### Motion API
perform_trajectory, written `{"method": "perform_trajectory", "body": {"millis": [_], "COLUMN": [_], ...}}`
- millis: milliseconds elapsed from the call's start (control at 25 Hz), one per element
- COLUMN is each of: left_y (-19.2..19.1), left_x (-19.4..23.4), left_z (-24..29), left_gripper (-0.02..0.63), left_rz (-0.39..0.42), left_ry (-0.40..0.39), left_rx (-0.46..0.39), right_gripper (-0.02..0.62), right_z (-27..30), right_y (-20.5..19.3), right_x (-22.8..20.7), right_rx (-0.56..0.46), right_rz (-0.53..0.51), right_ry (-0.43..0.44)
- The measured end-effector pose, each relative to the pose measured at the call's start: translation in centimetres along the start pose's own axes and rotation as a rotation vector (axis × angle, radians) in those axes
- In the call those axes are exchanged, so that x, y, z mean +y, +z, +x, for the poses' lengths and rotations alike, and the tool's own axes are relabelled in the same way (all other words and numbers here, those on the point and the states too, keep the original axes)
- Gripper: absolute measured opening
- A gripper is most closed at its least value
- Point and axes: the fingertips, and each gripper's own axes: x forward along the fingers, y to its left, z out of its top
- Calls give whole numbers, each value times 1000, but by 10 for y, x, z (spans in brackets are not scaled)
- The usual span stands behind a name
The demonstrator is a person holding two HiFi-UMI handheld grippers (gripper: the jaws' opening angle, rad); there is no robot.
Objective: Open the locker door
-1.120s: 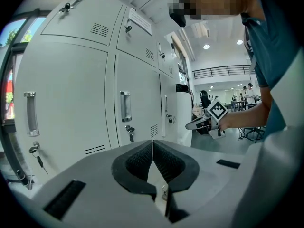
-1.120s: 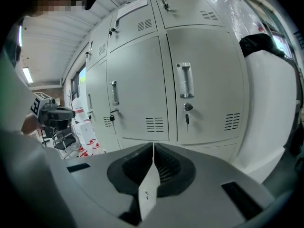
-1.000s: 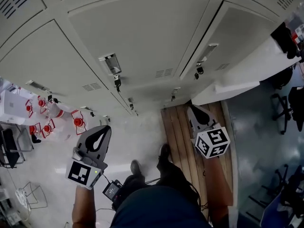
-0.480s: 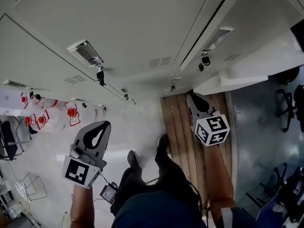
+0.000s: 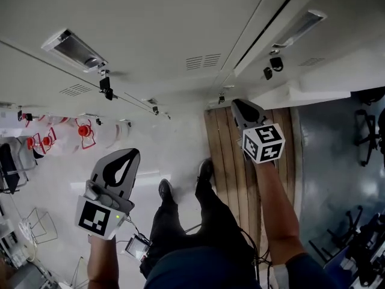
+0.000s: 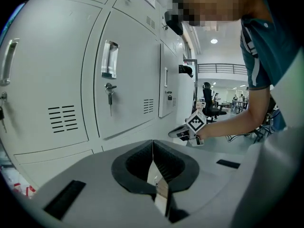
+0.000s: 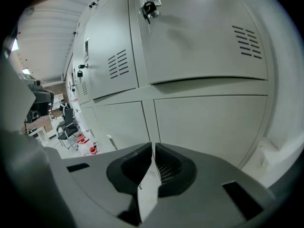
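Note:
Grey locker doors [image 5: 174, 35] fill the top of the head view, all shut in front of me. One door carries a recessed handle [image 5: 75, 47] with a key [image 5: 106, 84] hanging below it. A second handle [image 5: 304, 26] and lock [image 5: 274, 64] sit further right. My left gripper [image 5: 128, 155] is shut and empty, held low and away from the doors. My right gripper [image 5: 237, 105] is shut and empty too, its tip close to the locker base. The left gripper view shows a handle [image 6: 110, 60], a key [image 6: 109, 90] and the right gripper [image 6: 187, 129]. A keyed lock [image 7: 149, 6] appears high in the right gripper view.
I stand partly on a wooden slat platform [image 5: 227, 155]. A white panel [image 5: 313, 83] juts out from the lockers at right. Red-and-white objects [image 5: 84, 131] lie on the floor at left. Office chairs [image 5: 367, 131] stand at the far right.
The lockers have come closer in the head view. My right gripper has moved up toward the locker base. The left gripper has stayed in nearly the same place.

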Motion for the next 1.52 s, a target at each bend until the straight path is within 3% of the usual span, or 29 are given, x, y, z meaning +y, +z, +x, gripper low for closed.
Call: {"method": "perform_trajectory", "body": {"millis": [480, 840, 1520], "left_y": [-46, -66, -70], "left_x": [4, 6, 4], "left_z": [18, 18, 11], "left_gripper": [18, 18, 18], "left_rz": [-28, -48, -45], "left_ry": [9, 14, 2], "left_rx": [52, 75, 74], "right_gripper": [38, 40, 40], "right_z": [74, 114, 93], "right_y": [-61, -78, -94], "right_x": [-33, -47, -30], "right_rx": [82, 126, 135], "right_rz": [-24, -78, -218], "right_ry": [-18, -57, 38]}}
